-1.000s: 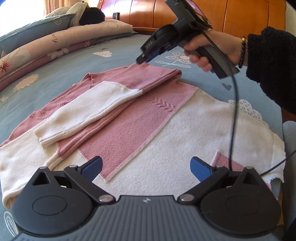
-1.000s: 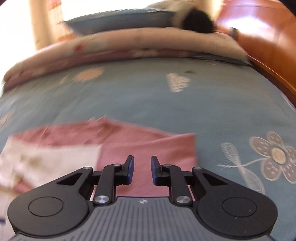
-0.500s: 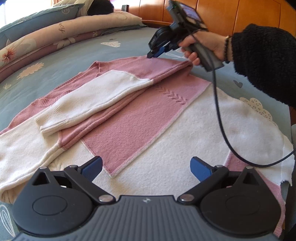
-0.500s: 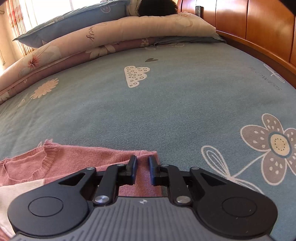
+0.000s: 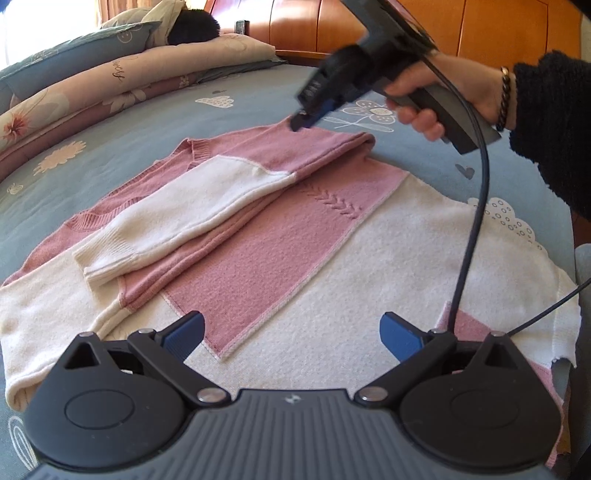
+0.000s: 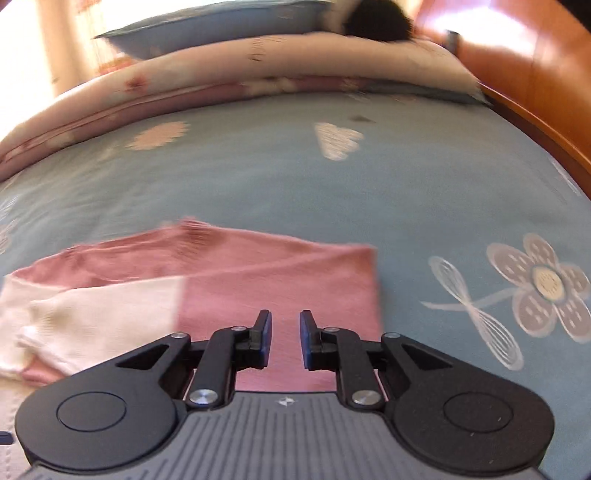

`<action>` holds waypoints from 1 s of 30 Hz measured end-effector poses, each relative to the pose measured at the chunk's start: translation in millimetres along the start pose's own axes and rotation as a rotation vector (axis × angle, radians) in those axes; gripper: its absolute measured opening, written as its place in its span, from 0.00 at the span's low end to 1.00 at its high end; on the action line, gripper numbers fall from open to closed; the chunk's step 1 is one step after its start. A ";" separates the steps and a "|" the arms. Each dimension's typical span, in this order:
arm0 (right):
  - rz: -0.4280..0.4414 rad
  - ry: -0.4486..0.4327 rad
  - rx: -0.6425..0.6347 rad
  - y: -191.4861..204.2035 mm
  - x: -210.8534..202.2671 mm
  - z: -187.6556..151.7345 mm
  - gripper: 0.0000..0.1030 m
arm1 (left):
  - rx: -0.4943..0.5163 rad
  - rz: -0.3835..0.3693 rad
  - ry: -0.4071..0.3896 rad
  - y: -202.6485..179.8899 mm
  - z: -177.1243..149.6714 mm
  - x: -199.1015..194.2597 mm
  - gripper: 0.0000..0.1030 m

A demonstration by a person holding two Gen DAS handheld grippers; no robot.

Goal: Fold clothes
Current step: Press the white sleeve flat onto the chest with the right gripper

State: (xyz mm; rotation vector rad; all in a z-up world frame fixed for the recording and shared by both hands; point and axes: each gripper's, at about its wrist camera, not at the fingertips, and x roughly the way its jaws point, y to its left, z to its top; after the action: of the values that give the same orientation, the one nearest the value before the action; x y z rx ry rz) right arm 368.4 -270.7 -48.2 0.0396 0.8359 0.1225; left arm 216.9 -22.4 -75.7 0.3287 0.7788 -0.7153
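Observation:
A pink and white sweater (image 5: 295,258) lies flat on the bed, one white sleeve (image 5: 192,206) folded across its pink chest. My left gripper (image 5: 291,332) is open wide and hovers low over the near white hem, holding nothing. A hand holds my right gripper (image 5: 301,122) just above the sweater's far pink edge. In the right wrist view the right gripper (image 6: 285,332) shows a narrow gap with nothing in it, and the pink part of the sweater (image 6: 280,273) lies flat beneath it.
The blue patterned bedspread (image 5: 129,147) surrounds the sweater. Rolled quilts and pillows (image 5: 92,96) line the far left, and a wooden headboard (image 5: 480,33) stands behind. The right gripper's black cable (image 5: 469,229) hangs across the sweater's right side. A black sleeve (image 5: 546,110) comes in from the right.
The right gripper dipped down to the sweater's far pink edge, then rose and drew back; its narrow gap widened a little. The left gripper stayed open in place.

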 end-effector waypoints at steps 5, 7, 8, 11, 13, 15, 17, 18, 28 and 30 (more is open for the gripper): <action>0.062 0.046 -0.156 67.5 28.0 11.4 0.19 | 0.001 0.015 0.010 2.1 -0.8 -1.1 0.98; 0.067 0.085 -0.198 87.7 44.6 10.4 0.19 | 0.012 0.013 0.006 2.4 -1.4 -3.8 0.98; 0.070 0.100 -0.219 96.4 50.1 9.0 0.20 | 0.017 0.012 0.005 2.7 -1.8 -5.1 0.98; 0.081 0.100 -0.296 119.5 50.2 3.1 0.22 | 0.019 0.009 0.001 5.9 -2.9 -8.9 0.98; 0.145 0.122 -0.319 129.9 48.0 4.9 0.22 | 0.014 0.008 0.000 9.2 -3.6 -11.3 0.98; 0.173 0.116 -0.372 145.5 44.5 8.1 0.22 | 0.009 0.016 -0.004 13.3 -4.5 -14.7 0.98; 0.156 0.101 -0.393 157.7 44.1 12.7 0.23 | 0.000 0.027 -0.007 19.4 -5.8 -18.4 0.98; 0.136 0.095 -0.388 162.1 45.5 15.4 0.23 | -0.007 0.033 -0.010 23.2 -6.9 -20.5 0.98; 0.176 0.110 -0.417 196.2 63.8 12.1 0.24 | -0.121 0.067 -0.064 65.1 -13.5 -44.7 0.98; 0.159 0.106 -0.394 191.9 60.8 12.1 0.26 | -0.139 0.073 -0.077 70.5 -14.0 -49.5 0.98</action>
State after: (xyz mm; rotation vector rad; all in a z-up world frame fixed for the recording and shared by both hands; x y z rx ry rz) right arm 399.9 -72.6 -68.9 -0.2729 0.9019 0.4399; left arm 233.9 58.6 -47.7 0.2012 0.7361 -0.5985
